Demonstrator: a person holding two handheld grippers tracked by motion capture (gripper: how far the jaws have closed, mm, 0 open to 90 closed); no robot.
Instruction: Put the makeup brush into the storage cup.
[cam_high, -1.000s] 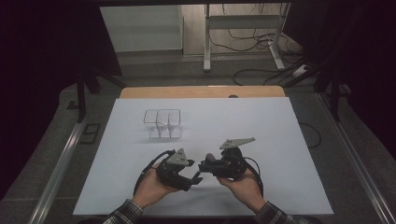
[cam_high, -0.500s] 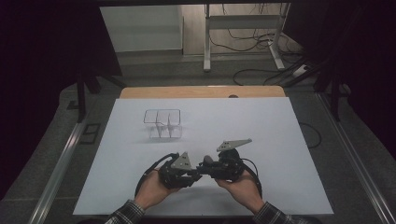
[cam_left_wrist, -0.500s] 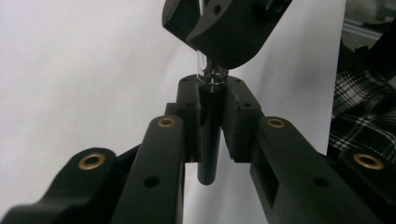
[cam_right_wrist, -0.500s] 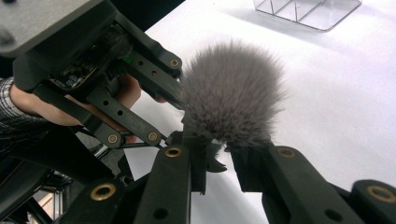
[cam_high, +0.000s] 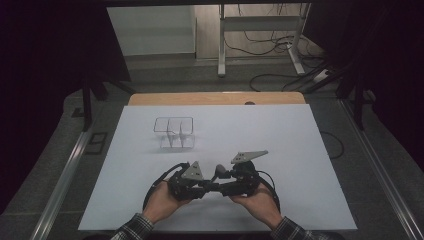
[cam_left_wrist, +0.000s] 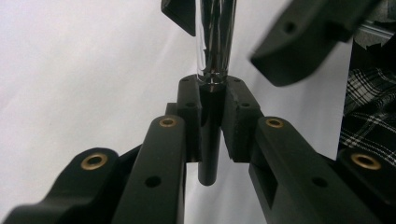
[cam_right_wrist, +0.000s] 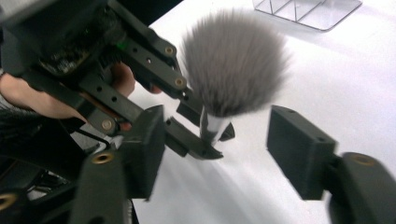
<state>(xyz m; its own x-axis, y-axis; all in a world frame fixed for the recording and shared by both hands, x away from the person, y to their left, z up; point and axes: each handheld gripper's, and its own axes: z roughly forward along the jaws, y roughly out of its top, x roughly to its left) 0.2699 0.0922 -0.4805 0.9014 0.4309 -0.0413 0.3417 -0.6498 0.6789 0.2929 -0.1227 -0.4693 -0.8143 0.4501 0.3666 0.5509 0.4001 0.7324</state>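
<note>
Handing over the makeup brush (cam_right_wrist: 233, 65) low above the counter (cam_high: 280, 135): the left gripper (cam_left_wrist: 212, 116) is clamped on its handle while the right gripper (cam_right_wrist: 212, 154), jaws just opening, stands clear around it, presumably so the left can carry it to the clear organizer (cam_high: 173, 132).

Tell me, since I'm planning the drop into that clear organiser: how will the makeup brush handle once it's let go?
The makeup brush has a smooth, shiny round handle, so it probably slips easily and would roll if laid on the white table. Its fluffy head looks soft and light, likely bending on contact. The left hand-held gripper is clamped on the handle.
</note>
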